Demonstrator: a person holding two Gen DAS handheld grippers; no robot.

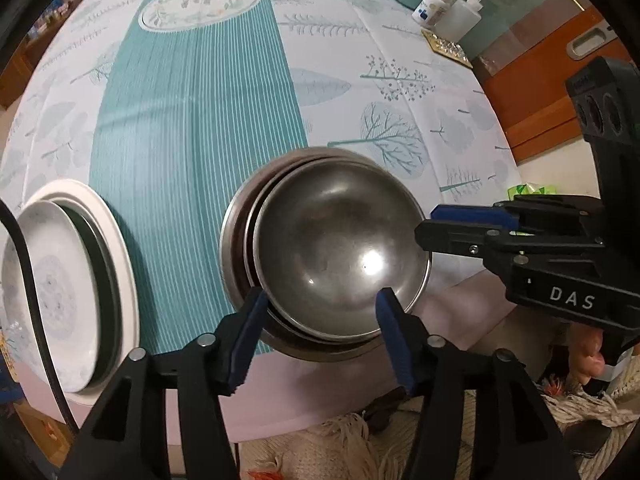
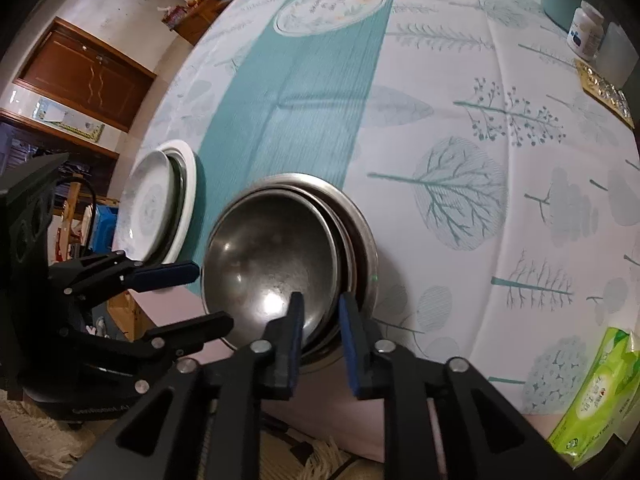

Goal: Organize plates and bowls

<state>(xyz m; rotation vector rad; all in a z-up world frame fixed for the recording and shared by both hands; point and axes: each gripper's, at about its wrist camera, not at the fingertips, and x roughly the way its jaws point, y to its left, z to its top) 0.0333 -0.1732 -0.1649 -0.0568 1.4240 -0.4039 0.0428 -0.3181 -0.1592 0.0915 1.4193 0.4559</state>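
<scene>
Risk: nested steel bowls [image 1: 340, 252] sit off-centre near the tabletop [image 1: 400, 80] edge, directly under both tools; a rim snag on lift-out could tip them off. Left hand-held gripper [image 1: 320, 336] gapes wide, empty, straddling the near rim. Right hand-held gripper [image 2: 320, 344] is slightly parted around the rim, pads apparently clear. Plate stack [image 1: 60, 288] off left, partly cut off; bowl count unclear.

We see a table under a white cloth printed with teal trees [image 1: 384, 80] and a striped teal band. On it sit nested steel bowls [image 1: 336, 252] at centre, stacked white plates [image 1: 60, 288] at left, and bottles [image 1: 436, 8] at upper right.
</scene>
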